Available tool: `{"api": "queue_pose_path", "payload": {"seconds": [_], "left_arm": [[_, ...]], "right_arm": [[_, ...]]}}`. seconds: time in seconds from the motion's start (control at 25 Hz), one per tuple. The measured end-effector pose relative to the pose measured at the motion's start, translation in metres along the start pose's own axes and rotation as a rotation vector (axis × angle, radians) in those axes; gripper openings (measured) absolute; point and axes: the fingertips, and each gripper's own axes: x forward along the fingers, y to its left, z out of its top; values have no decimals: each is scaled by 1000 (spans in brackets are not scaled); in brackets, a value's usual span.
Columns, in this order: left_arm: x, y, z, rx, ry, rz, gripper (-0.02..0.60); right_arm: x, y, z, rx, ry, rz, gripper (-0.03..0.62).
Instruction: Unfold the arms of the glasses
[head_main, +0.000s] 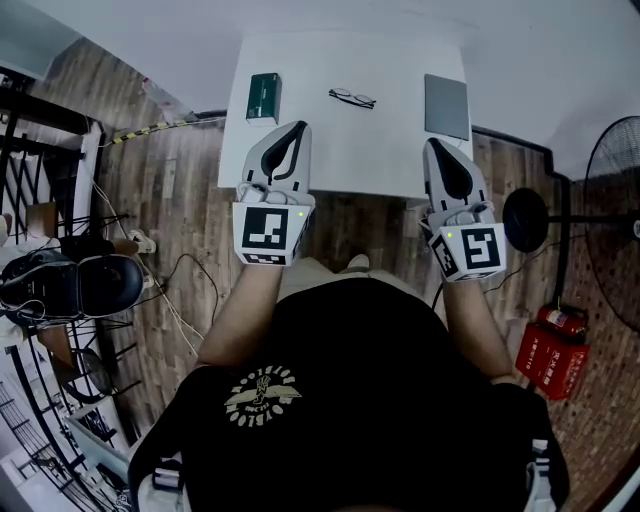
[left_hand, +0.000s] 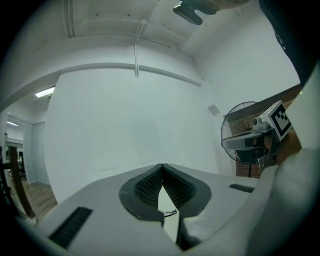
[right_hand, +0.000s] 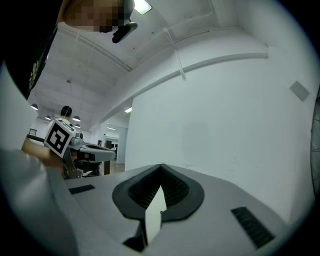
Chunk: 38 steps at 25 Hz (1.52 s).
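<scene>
Above the black shirt (head_main: 350, 400) low in frame, the left gripper (head_main: 297, 127) and right gripper (head_main: 434, 144), both closed and empty, hang over the white table's (head_main: 350, 160) near edge, with the glasses (head_main: 352, 97) at upper centre and wood floor (head_main: 180, 200) on either side.

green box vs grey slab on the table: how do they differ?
Colour: the green box is dark green, the grey slab plain grey.
Size: the box is smaller, the slab bigger.
Place: the box lies left of the glasses, the slab right of them.
Both are rectangular, flat on the white table.
</scene>
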Motion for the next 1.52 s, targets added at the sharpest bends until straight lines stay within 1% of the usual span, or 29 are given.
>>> {"api": "queue_pose_path", "payload": {"seconds": [0.2, 0.48, 0.8, 1.0, 1.36, 1.52], "left_arm": [[-10, 4, 5, 20, 2, 33, 6], [-7, 8, 3, 51, 10, 18, 6], [31, 16, -1, 57, 12, -30, 6], [55, 18, -7, 60, 30, -55, 7], [90, 26, -25, 67, 59, -88, 6], [112, 28, -38, 76, 83, -122, 7]], "right_arm": [[-3, -3, 2, 12, -17, -2, 0], [6, -3, -4, 27, -16, -15, 0], [32, -18, -10, 33, -1, -35, 0], [47, -34, -16, 43, 13, -54, 0], [74, -48, -31, 37, 46, -66, 0], [87, -59, -37, 43, 63, -83, 0]]}}
